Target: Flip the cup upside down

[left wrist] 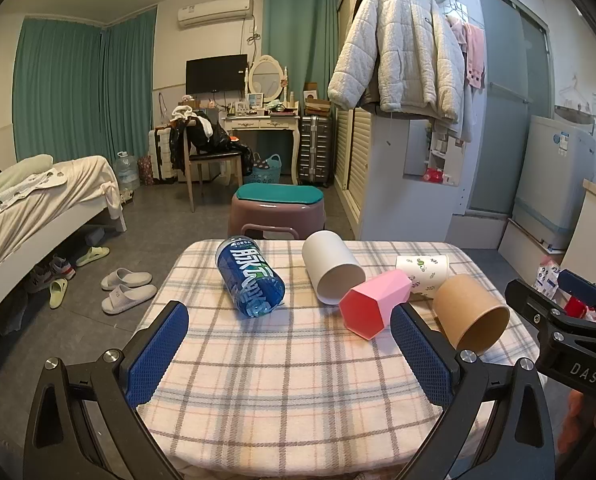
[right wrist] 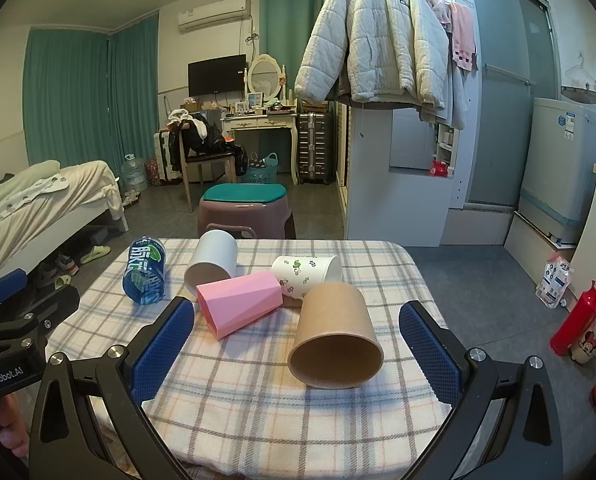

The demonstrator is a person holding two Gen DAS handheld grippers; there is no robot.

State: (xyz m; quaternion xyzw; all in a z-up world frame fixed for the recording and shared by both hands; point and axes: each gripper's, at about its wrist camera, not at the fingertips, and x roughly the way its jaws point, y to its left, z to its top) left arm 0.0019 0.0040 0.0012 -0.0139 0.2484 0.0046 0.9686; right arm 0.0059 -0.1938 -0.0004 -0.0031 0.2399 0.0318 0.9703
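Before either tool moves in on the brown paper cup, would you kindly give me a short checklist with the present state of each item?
1. Right tool open wide enough for the brown paper cup: ok, jaws spread, nothing held.
2. Left tool empty: ok, open.
3. Cup reachable: ok, it lies on its side between the right tool's fingers, mouth toward the camera.
4. Cup clear of neighbours: cannot tell; its far end sits close to the floral cup and pink cup.
5. Room on the checked tablecloth to set it mouth down: ok, bare cloth in front.
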